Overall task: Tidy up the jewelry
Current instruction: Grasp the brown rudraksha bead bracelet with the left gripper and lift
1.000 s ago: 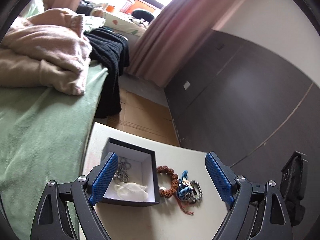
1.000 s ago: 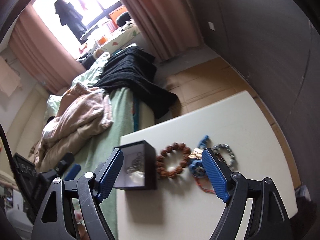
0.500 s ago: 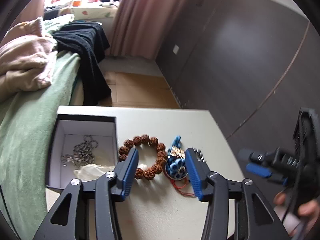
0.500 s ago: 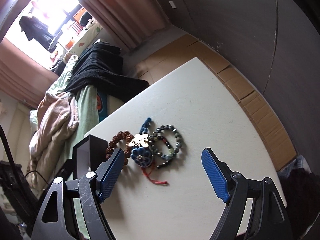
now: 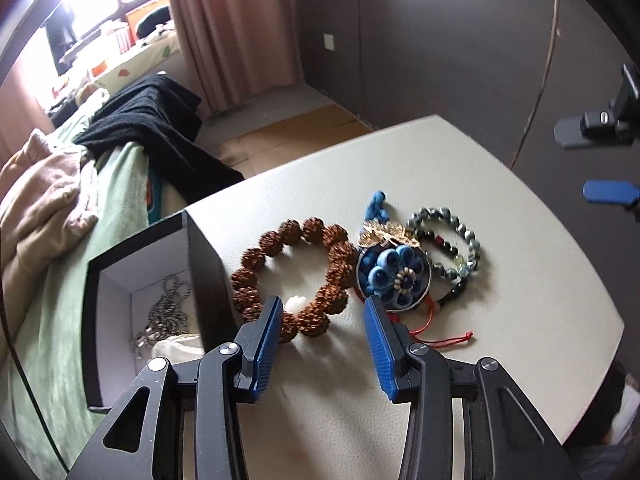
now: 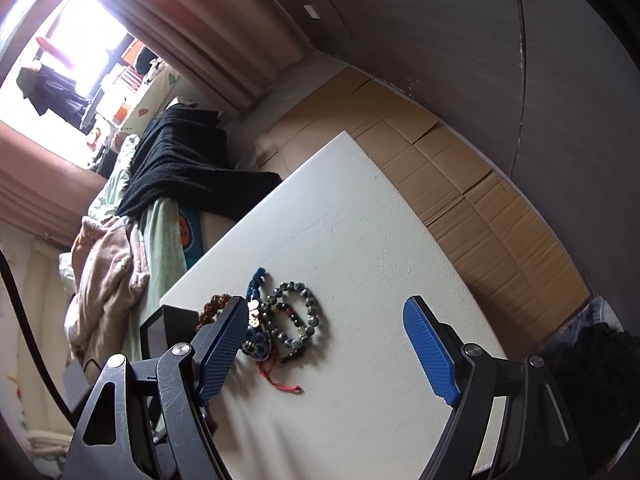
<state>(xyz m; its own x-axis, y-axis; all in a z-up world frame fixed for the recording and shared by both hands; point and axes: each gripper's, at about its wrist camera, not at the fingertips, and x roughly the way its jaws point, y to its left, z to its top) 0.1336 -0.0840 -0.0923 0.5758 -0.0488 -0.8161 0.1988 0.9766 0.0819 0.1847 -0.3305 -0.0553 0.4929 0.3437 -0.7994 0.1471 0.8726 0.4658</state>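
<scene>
A brown bead bracelet lies on the white table, next to a blue flower ornament with a red cord and a grey-green bead bracelet. An open black box at the table's left edge holds a silver chain and a white pouch. My left gripper is open, its jaws partly narrowed, just in front of the brown bracelet's near side. My right gripper is wide open above the table, with the grey-green bracelet near its left finger.
A bed with a green sheet, pink blanket and black garment lies left of the table. A dark wall panel stands behind. Cardboard covers the floor. The right gripper shows at the right edge of the left wrist view.
My left gripper has come down close to the brown bracelet and its jaws have narrowed. My right gripper has swung right, away from the box, and stays wide open.
</scene>
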